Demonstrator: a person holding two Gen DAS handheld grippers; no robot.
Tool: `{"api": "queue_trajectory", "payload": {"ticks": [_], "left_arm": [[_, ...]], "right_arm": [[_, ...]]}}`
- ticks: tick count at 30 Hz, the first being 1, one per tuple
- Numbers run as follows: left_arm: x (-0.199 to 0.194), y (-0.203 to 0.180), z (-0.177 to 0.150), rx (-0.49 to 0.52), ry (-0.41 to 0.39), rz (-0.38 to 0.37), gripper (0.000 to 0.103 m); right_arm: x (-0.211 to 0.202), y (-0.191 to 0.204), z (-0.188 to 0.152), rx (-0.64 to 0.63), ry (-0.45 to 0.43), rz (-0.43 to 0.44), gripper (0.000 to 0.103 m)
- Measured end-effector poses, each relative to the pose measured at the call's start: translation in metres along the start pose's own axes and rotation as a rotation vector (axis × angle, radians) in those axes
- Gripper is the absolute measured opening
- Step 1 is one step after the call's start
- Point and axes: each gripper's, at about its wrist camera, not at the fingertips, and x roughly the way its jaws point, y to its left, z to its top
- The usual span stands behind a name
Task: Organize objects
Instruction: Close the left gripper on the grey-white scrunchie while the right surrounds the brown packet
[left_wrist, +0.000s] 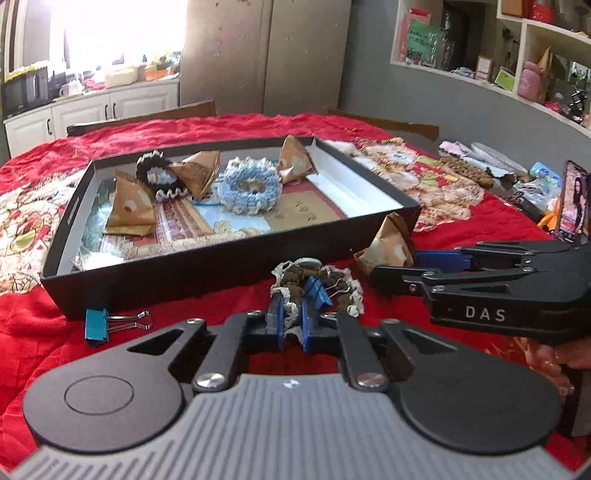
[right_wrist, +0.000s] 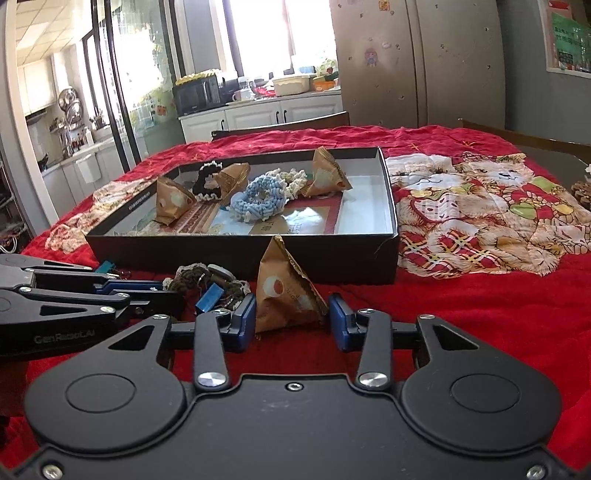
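Observation:
My left gripper (left_wrist: 291, 323) is shut on the cream lace edge of a brown scrunchie (left_wrist: 332, 284) lying on the red cloth in front of the black box (left_wrist: 221, 269). A blue binder clip (left_wrist: 318, 293) is clipped onto that scrunchie. In the right wrist view my right gripper (right_wrist: 292, 323) is shut on a brown pyramid packet (right_wrist: 284, 291), both blue pads against its sides. The box (right_wrist: 236, 254) holds a black scrunchie (left_wrist: 159, 177), a blue scrunchie (left_wrist: 249, 188) and three more brown packets. The left gripper (right_wrist: 166, 291) appears at the left of the right wrist view.
Another blue binder clip (left_wrist: 98, 325) lies on the cloth left of my left gripper. A propped phone (left_wrist: 574, 199) and assorted clutter stand at the table's right side. A bear-patterned cloth (right_wrist: 480, 206) covers the right. A person's hand (left_wrist: 554, 358) holds the right gripper.

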Motion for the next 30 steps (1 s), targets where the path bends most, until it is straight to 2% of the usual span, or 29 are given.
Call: {"api": "queue_trajectory", "payload": {"ticks": [7,30], "left_arm": [[-0.018,-0.007,0.004,0.024,-0.055,-0.030,0.011],[-0.069,-0.019,0.018,0.038,-0.163,-0.108,0.011]], "right_arm": [[-0.010,0.001,0.001,0.001,-0.022,0.009,0.039],[-0.054,0.010,0.013,-0.045,-0.119,0.021,0.039]]}}
